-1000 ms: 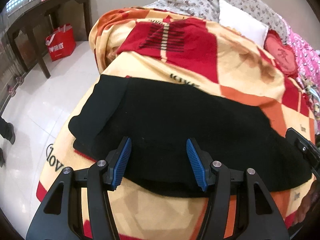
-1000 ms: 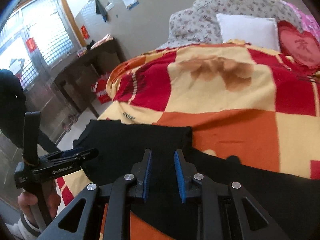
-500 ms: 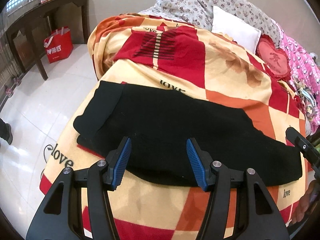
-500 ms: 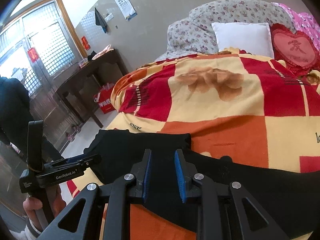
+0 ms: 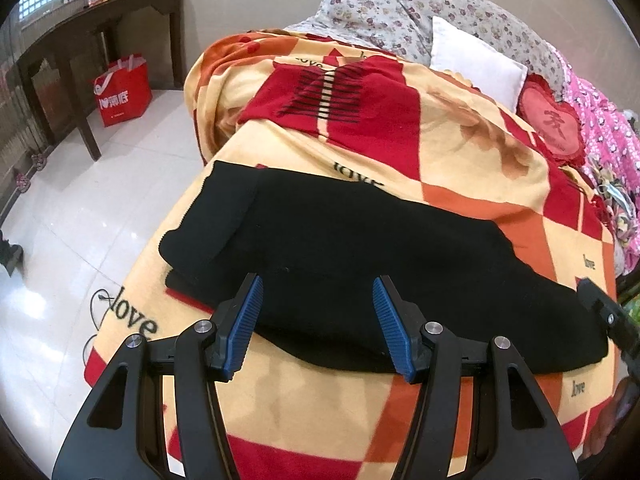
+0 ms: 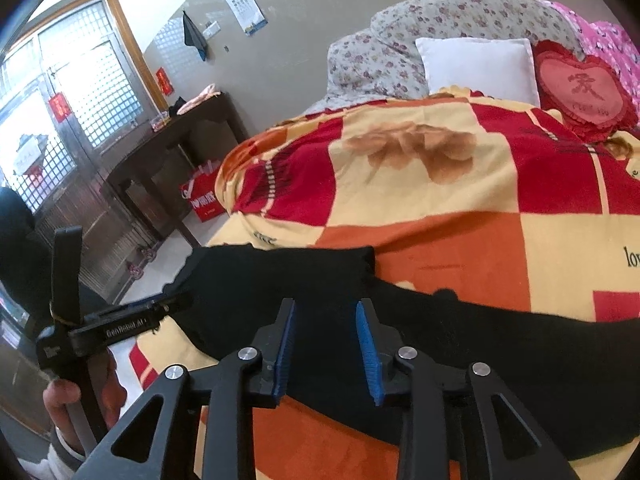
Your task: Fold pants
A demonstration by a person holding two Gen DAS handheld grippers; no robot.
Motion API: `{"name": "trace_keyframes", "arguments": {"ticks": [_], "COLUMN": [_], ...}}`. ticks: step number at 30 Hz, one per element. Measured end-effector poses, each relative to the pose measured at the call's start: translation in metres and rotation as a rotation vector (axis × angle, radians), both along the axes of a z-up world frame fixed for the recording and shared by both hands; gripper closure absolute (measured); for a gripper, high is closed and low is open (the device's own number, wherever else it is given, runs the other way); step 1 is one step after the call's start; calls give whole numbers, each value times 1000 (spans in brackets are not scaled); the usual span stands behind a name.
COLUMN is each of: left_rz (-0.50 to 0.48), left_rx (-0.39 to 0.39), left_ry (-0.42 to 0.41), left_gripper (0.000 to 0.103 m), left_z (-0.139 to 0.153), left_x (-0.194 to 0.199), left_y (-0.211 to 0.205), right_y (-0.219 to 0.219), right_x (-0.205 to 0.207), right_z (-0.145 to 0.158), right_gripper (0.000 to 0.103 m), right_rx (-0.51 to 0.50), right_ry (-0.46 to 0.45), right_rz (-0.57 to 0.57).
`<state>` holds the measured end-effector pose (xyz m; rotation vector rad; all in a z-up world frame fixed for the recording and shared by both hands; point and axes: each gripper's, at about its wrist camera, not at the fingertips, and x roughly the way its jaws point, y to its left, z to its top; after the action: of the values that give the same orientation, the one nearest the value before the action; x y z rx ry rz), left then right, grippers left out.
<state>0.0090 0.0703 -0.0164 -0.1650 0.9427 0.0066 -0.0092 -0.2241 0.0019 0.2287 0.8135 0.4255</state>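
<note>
Black pants (image 5: 360, 248) lie flat across the near end of a bed, on a red, orange and cream blanket (image 5: 460, 152), folded lengthwise with the leg ends at the left. My left gripper (image 5: 318, 304) hovers above their near edge, open, nothing between its blue pads. In the right wrist view the pants (image 6: 304, 280) stretch from the left to the lower right. My right gripper (image 6: 326, 320) is above them with its jaws opening and nothing held between the pads. The other gripper (image 6: 120, 320) shows at the left, held by a hand (image 6: 64, 400).
A white pillow (image 5: 476, 64), a red heart cushion (image 5: 552, 120) and floral bedding (image 5: 420, 12) sit at the bed's head. A dark wooden table (image 5: 92, 28) and a red bag (image 5: 122, 94) stand on the white tiled floor (image 5: 80, 220) to the left. Pink bedding (image 5: 604, 128) lies at the right.
My right gripper's jaws have spread wider and it has pulled back and up from the pants. The left gripper has drawn back a little from the pants, still open.
</note>
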Motion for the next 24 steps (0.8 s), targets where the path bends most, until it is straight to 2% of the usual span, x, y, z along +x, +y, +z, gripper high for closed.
{"name": "trace_keyframes", "arguments": {"ticks": [5, 10, 20, 24], "left_rz": [18, 34, 30, 27], "left_rx": [33, 99, 119, 141], "left_ry": [12, 1, 16, 14], "left_gripper": [46, 46, 46, 46], "left_z": [-9, -16, -28, -31], "left_x": [10, 15, 28, 30], "left_y": [0, -2, -4, -8], "right_y": [5, 15, 48, 56], "right_x": [4, 12, 41, 55], "right_z": [-13, -25, -40, -56], "right_gripper": [73, 73, 73, 73], "right_rx": [-7, -21, -67, -105], "right_ry": [26, 46, 54, 86], "right_rz": [15, 35, 83, 81]}}
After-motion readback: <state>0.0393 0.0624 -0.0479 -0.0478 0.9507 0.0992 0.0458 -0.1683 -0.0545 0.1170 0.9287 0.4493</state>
